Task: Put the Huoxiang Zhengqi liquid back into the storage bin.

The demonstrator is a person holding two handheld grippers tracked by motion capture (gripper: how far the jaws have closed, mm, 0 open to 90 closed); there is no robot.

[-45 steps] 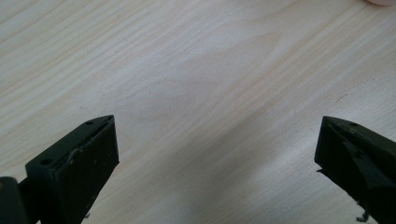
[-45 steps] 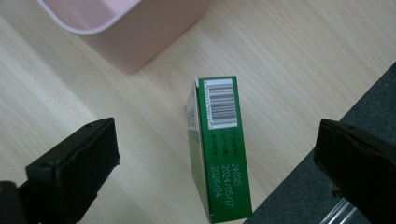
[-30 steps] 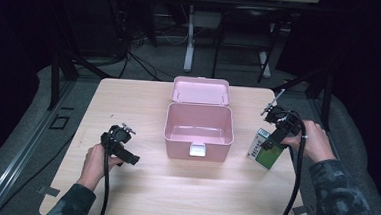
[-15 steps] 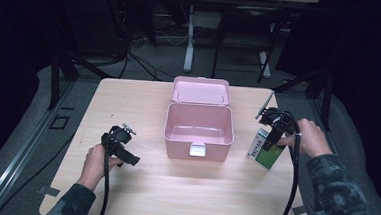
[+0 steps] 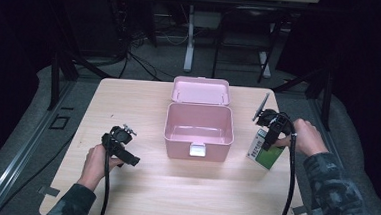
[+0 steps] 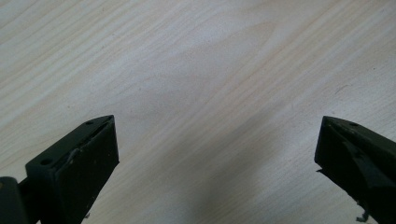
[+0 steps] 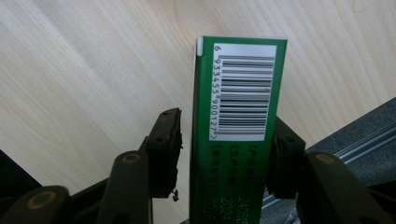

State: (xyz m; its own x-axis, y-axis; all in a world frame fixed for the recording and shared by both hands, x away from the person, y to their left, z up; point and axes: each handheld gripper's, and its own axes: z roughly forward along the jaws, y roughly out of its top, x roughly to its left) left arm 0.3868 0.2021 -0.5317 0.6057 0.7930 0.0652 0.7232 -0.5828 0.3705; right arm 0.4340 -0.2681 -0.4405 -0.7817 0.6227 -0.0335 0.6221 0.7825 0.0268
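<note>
A green carton (image 5: 265,154) with a white barcode label (image 7: 243,91) stands on the pale wooden table (image 5: 129,98), to the right of the pink box. My right gripper (image 5: 269,138) comes down over it, with the carton between the jaws (image 7: 226,135). The jaws have just been closing. One pad (image 7: 280,154) lies against the carton's side, and a thin gap remains at the other pad (image 7: 168,140). My left gripper (image 5: 125,153) rests low over bare table at the front left. Its jaws (image 6: 217,135) stand wide open with nothing between them.
A pink box (image 5: 199,140) sits mid-table, its interior empty and its lid (image 5: 201,91) tipped back open. The table's right edge and a grey floor rail (image 7: 364,140) lie close beside the carton. Black cables trail from both grippers toward the front edge.
The right gripper has shifted slightly left, down onto the green carton, and its jaws have narrowed around it. The left hand and gripper have not moved.
</note>
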